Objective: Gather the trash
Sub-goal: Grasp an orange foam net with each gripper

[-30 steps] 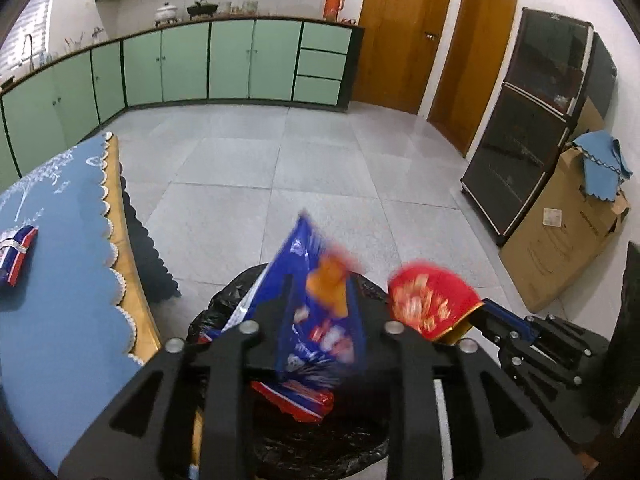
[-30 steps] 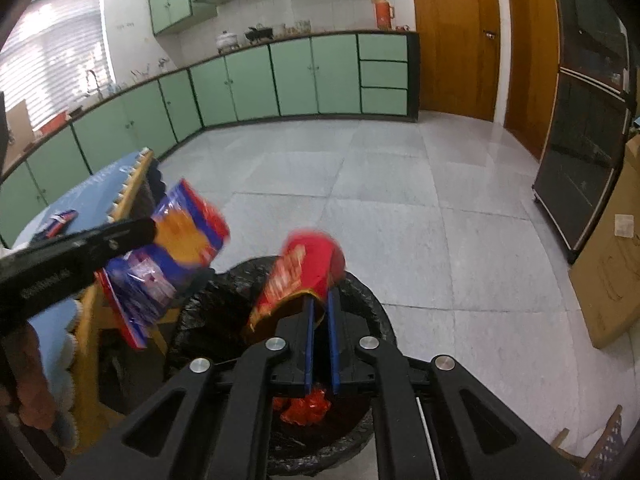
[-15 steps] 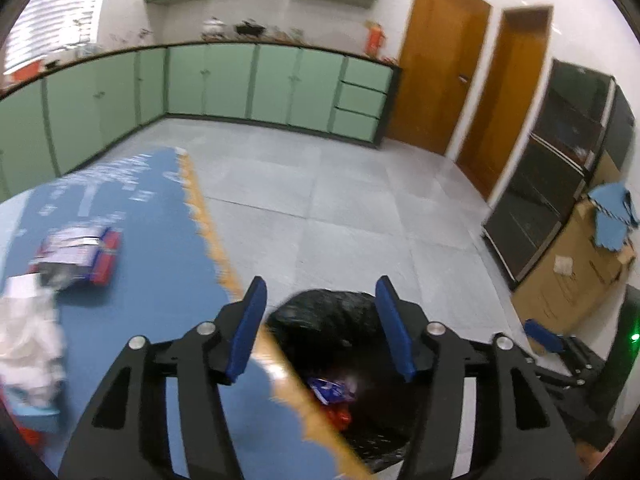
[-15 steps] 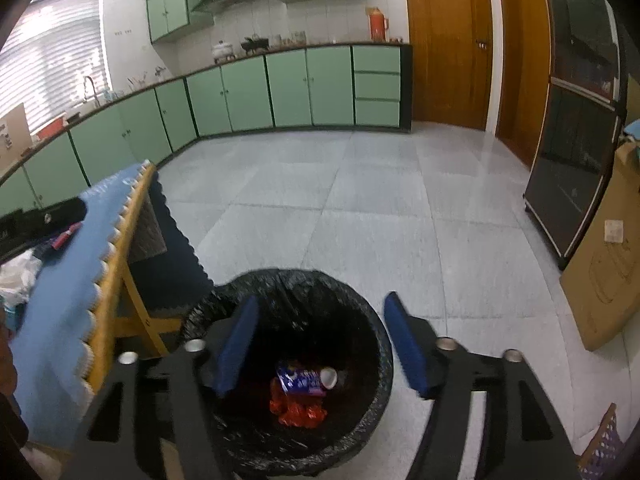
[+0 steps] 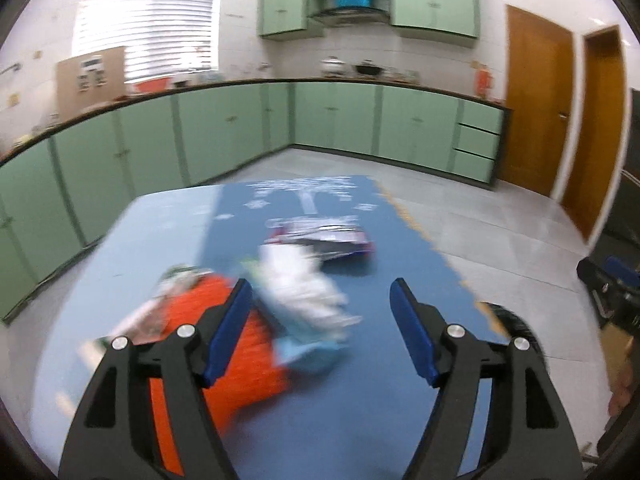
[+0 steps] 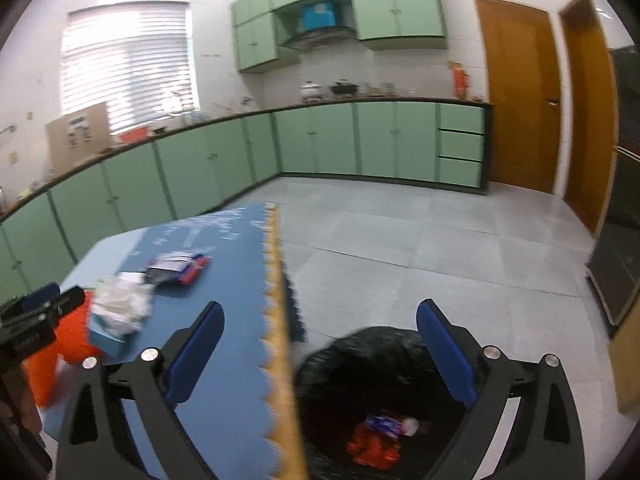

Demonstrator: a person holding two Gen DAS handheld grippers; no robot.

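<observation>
Having dropped wrappers (image 6: 380, 436), both grippers empty.

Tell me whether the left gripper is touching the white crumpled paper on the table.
Cannot tell. In the left wrist view the left gripper is open around the white crumpled paper, but motion blur hides any gap or contact.

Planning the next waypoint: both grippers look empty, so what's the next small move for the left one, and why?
Probably ease the left gripper forward and down onto the crumpled white tissue lying between its open fingers, then close. Both grippers are open and empty, the bin already holds wrappers, and tissue, orange bag and a wrapper remain on the blue table.
</observation>
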